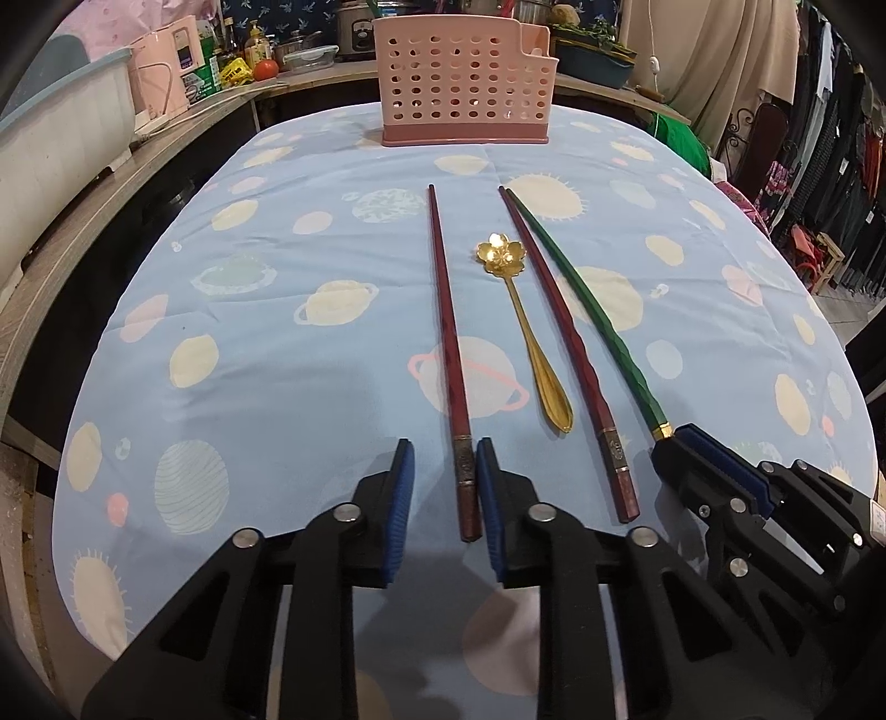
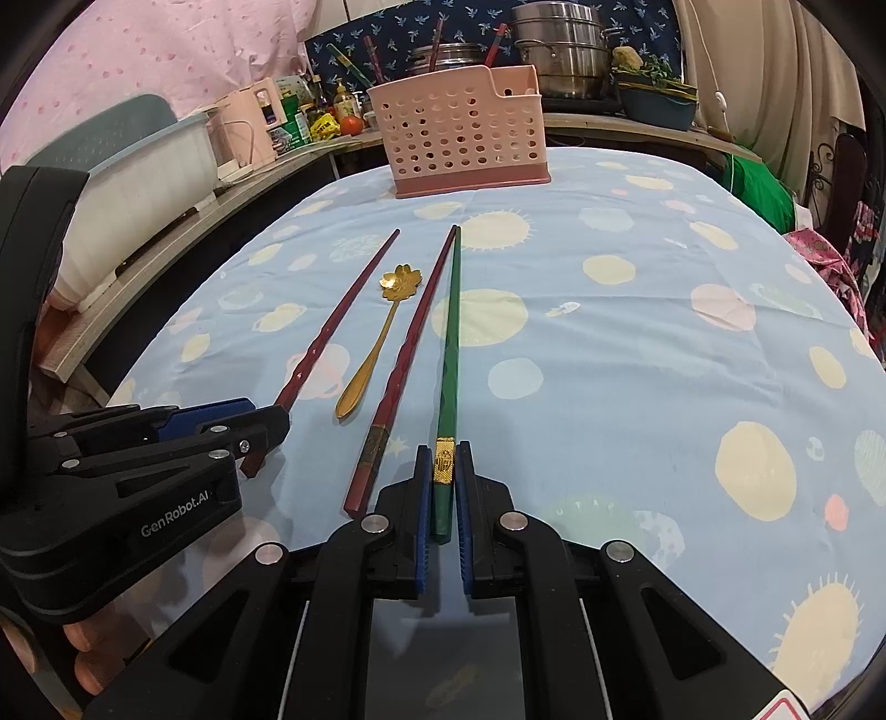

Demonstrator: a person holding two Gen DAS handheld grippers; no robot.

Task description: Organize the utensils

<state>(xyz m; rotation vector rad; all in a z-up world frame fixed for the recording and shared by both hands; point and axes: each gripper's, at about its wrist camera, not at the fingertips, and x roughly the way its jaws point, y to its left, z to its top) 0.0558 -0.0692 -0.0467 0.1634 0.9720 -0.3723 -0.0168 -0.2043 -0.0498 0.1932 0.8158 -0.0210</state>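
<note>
Both grippers sit low at the near edge of the table. Right gripper [image 2: 443, 471] has its blue pads pressed on the near end of the green chopstick [image 2: 449, 354], pinching it just below its gold band. Left gripper [image 1: 446, 476] is narrowed around the near end of the left red chopstick [image 1: 446, 332]; its right pad touches the shaft, a gap shows at the left pad, so it has not clamped.

Four utensils lie side by side, pointing away toward the far end: the left red chopstick, the gold flower-bowl spoon [image 1: 518, 315] just right of it, a second red chopstick [image 1: 559, 343], then the green one, whose far tip meets the tip of the second red.

Well beyond their tips, at the far edge of the table, stands the pink perforated utensil holder [image 1: 462, 83], upright, with a taller section at its right end.

A light blue tablecloth [image 1: 277, 332] printed with pale yellow suns, ringed planets and pink discs covers the table, lying mostly flat with faint creases.

Along the left runs a wooden counter [image 1: 83, 183] carrying a white dish tub [image 1: 55, 127], a pink kettle [image 1: 160, 77], bottles and a tomato [image 1: 267, 68]. Behind the holder are steel pots [image 2: 565, 50]; hanging clothes [image 1: 830, 166] fill the right side.
</note>
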